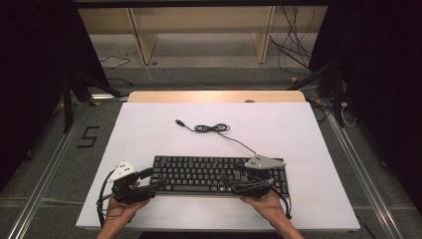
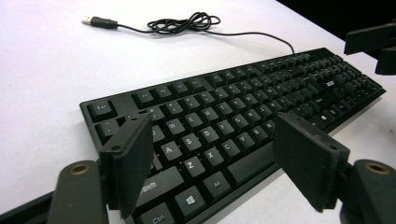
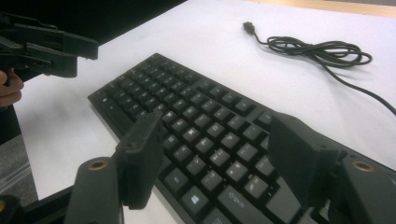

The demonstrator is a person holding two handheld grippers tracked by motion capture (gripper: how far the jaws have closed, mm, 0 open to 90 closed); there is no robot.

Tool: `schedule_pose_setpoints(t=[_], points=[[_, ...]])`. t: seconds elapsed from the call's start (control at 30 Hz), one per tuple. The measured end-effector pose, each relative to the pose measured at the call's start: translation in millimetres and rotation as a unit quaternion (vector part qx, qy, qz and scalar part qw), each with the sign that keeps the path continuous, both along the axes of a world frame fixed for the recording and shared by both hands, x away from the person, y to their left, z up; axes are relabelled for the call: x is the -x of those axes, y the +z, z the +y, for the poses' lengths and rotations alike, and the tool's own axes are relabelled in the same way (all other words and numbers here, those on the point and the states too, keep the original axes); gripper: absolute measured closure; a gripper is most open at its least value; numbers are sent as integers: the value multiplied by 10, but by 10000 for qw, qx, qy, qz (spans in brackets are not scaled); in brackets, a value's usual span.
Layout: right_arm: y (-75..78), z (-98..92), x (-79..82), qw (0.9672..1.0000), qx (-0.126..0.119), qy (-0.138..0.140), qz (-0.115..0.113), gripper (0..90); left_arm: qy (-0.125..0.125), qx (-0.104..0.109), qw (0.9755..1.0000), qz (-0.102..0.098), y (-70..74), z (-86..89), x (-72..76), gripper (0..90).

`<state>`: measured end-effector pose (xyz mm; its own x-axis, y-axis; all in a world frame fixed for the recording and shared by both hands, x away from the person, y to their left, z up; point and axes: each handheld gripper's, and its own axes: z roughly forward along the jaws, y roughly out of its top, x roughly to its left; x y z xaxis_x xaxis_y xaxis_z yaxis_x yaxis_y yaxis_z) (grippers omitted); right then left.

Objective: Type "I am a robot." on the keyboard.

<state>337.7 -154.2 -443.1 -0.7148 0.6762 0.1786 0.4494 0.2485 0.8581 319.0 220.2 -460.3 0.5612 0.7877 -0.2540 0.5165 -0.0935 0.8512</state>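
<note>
We have a black keyboard (image 1: 219, 175) lying flat near the front edge of the white table (image 1: 149, 129), long side across, and we come at it from both ends. Our left gripper (image 1: 148, 179) sits at the keyboard's left end, jaws spread wide with nothing between them; in the left gripper view the pads (image 2: 130, 158) hover over the corner where the Ctrl and Shift keys are, apart from the keycaps as far as we can tell. Our right gripper (image 1: 234, 178) hangs over the right half, jaws also well apart and empty, its pads (image 3: 140, 156) above the bottom rows of keys. Two grippers, one at each end: that reads to us as setting up to take a long rigid board evenly, so it does not swing or tilt.

The keyboard is matte black plastic, a shallow slab with rows of square keycaps and white legends. Its thin cable (image 1: 234, 139) runs off the back edge, bunches into a loose tangle (image 1: 211, 128) mid-table, and ends in a USB plug (image 1: 179, 122) lying free. That slack will trail along if the board moves. The table surface is smooth and plain, likely low in friction.
</note>
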Motion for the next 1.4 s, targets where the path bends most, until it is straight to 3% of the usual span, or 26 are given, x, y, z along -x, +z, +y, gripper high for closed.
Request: schedule_pose_setpoints(t=[0.3,0.5,1.0,1.4], points=[[-11,146,-100,9999,138,16,45,459,168,-92,9996,201,-32,27,-32,378],[-47,247,-183,9996,201,17,176,578,242,-241,9986,399,-78,44,-70,521],[-143,500,-328,9988,337,57,352,860,124,-469,9978,448,-136,63,-113,872],[-207,632,-409,9978,482,10,446,900,86,-587,9967,549,-169,58,-153,889]])
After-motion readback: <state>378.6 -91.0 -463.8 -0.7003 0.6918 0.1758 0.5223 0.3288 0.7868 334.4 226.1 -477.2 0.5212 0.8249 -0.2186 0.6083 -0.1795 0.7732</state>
